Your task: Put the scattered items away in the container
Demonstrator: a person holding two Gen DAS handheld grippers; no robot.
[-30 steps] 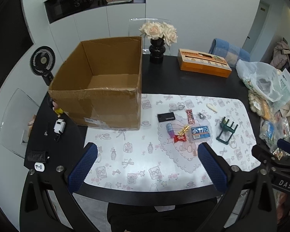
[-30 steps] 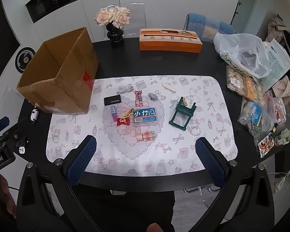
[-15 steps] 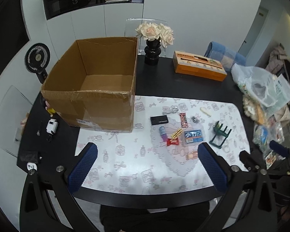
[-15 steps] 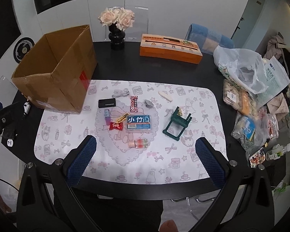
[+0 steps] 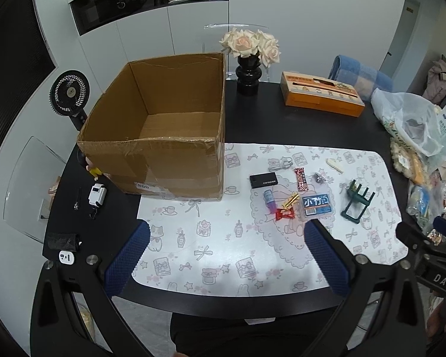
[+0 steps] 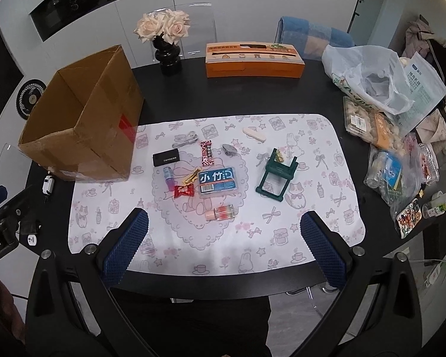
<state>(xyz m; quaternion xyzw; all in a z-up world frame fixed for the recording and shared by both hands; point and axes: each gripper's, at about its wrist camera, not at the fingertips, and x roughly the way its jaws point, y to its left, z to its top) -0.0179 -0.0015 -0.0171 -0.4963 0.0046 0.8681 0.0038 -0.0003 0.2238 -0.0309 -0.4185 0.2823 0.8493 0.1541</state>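
Nothing is packed yet: the box point(image 5: 163, 125) at ten o'clock on the desk point(image 6: 252, 95) looks empty, and the small items point(image 6: 217, 178) lie scattered on the mat's middle. Both grippers, left point(image 5: 226, 253) and right point(image 6: 223, 244), hover at six o'clock, fingers spread and empty.

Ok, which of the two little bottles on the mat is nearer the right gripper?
The clear bottle with the peach cap, lying just ahead of the right gripper. The purple one lies farther, toward the cardboard box.
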